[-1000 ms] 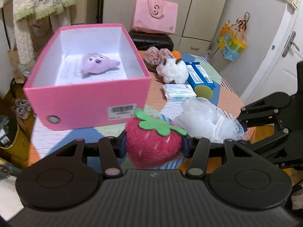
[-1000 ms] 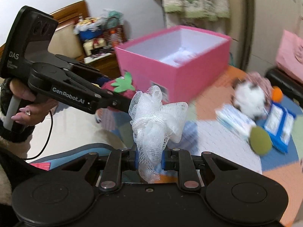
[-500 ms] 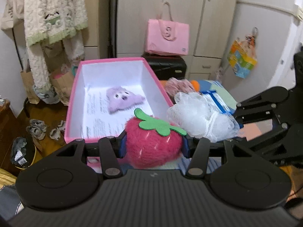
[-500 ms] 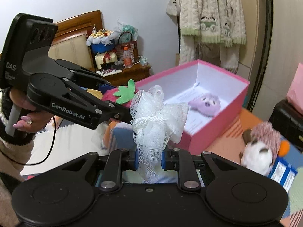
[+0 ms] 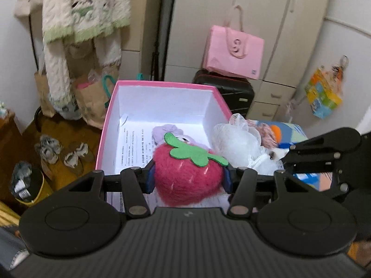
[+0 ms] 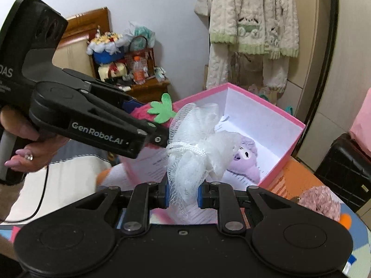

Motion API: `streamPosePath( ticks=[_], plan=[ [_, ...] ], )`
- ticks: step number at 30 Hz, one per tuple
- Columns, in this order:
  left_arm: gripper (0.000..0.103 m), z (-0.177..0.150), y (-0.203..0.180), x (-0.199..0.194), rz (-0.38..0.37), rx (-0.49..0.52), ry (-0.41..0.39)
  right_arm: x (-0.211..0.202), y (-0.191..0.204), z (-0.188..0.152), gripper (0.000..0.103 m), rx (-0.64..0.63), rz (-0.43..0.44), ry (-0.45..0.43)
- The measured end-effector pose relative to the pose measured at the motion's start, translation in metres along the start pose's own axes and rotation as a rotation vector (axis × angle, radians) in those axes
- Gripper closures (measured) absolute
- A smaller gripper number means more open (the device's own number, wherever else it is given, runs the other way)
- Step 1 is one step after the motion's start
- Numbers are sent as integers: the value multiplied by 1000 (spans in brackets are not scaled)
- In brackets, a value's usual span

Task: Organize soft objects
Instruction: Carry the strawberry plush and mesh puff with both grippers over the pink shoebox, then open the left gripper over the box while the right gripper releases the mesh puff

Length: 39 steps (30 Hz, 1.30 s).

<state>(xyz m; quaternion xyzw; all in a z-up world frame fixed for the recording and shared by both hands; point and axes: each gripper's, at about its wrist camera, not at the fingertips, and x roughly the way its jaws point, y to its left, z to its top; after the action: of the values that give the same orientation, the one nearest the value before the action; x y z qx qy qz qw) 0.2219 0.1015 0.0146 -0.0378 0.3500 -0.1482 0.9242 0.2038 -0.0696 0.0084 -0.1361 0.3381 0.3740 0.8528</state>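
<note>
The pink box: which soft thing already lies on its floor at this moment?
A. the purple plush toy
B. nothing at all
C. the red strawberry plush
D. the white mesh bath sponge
A: the purple plush toy lies on the printed paper inside the pink box, while the strawberry plush and the mesh sponge are each clamped in jaws above it.

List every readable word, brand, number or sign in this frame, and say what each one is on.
"GenRobot.AI": side of the left gripper, right wrist view.
"DAS", first letter cropped: upper body of the same gripper.
"S"-like curled logo: pink bag against the cupboard.
Printed lines on the paper sheet in the pink box: too small to read.
Small sticker on the pink bag: unreadable.
</note>
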Motion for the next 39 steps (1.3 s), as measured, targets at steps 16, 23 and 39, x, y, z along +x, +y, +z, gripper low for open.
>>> streamPosePath(
  ticks=[16,23,39],
  plan=[
    [52,8,31,76,26,-115,205,70,-26,18,79,-78,-63,195],
    [51,8,27,86,53,-95,223,79,-27,21,79,-130,-81,231],
    [24,7,20,45,45,-54,124,57,-36,15,37,-102,-62,138]
  ],
)
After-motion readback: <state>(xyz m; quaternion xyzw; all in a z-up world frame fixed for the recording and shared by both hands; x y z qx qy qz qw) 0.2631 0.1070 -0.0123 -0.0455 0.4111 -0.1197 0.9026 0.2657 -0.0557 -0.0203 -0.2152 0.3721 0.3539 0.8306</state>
